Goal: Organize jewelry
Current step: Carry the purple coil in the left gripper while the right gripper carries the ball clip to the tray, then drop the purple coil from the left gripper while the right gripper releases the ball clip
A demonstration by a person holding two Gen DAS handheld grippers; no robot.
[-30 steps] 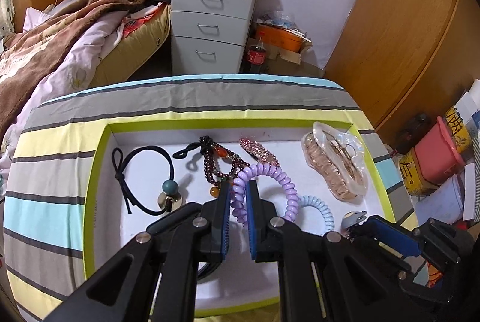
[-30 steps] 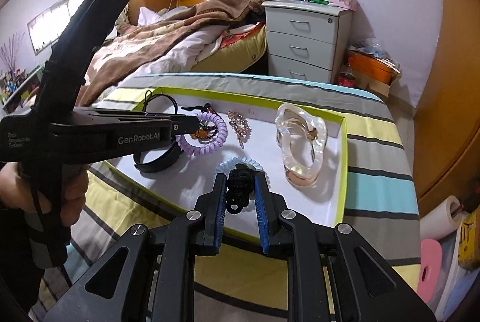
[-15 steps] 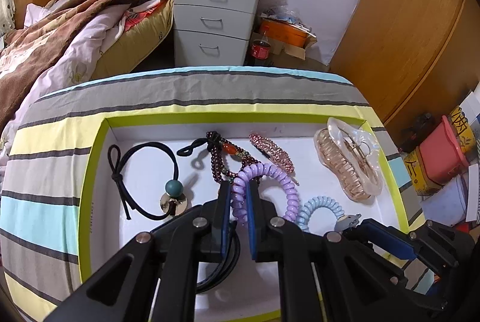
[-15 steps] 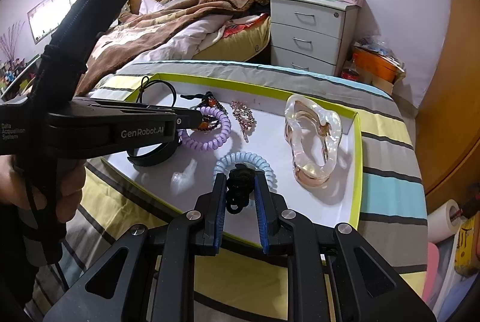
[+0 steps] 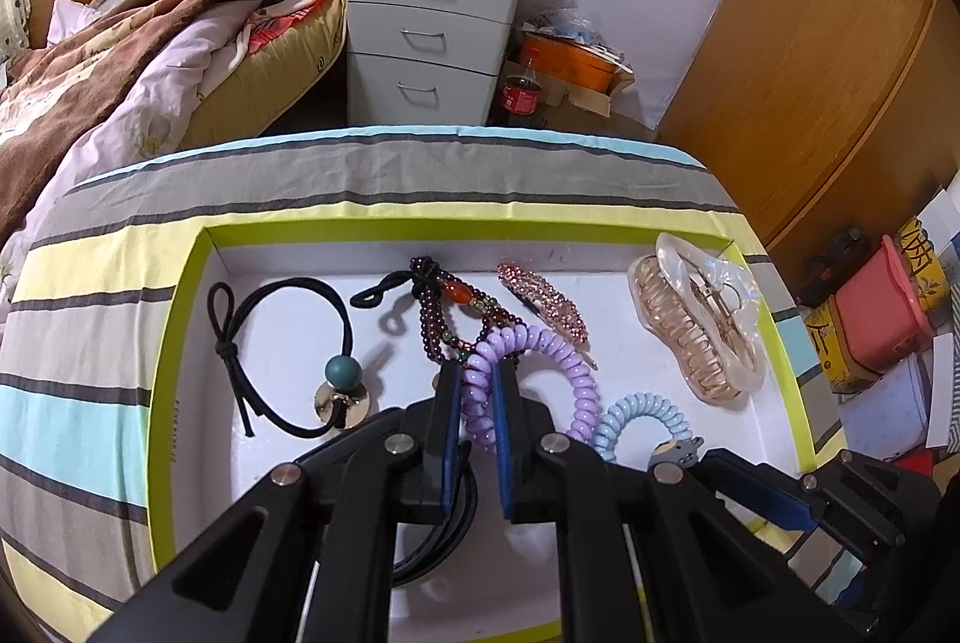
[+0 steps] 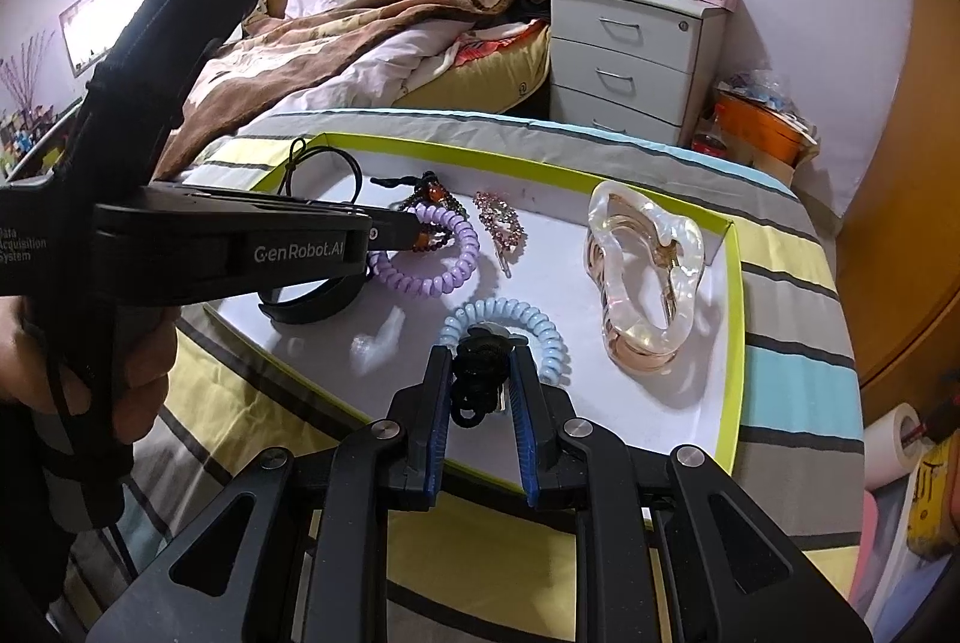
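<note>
A white tray with a lime rim (image 5: pixel 180 319) (image 6: pixel 733 283) lies on a striped cloth. My left gripper (image 5: pixel 477 382) is shut on the purple coil hair tie (image 5: pixel 576 361) (image 6: pixel 444 271) just above the tray floor. My right gripper (image 6: pixel 480 361) is shut on a black knotted hair tie (image 6: pixel 480 373) over the tray's near edge. In the tray lie a blue coil tie (image 5: pixel 639 418) (image 6: pixel 534 331), a clear claw clip (image 5: pixel 699 325) (image 6: pixel 642 277), a pink rhinestone clip (image 5: pixel 543 298) (image 6: pixel 501 220), a dark bead bracelet (image 5: pixel 441 310), a black cord tie with a teal bead (image 5: pixel 282 343) and a black band (image 6: pixel 315 301).
The striped cloth covers a table (image 5: pixel 384 169). Behind it stand a bed (image 5: pixel 120 61) and a white drawer unit (image 5: pixel 432 37). Wooden wardrobe doors (image 5: pixel 810 61) are on the right. Boxes and a red bin (image 5: pixel 882 307) sit on the floor to the right.
Both grippers have kept their hold. The left gripper with the purple coil tie has shifted slightly forward over the tray; the right gripper has edged closer to the blue coil tie.
</note>
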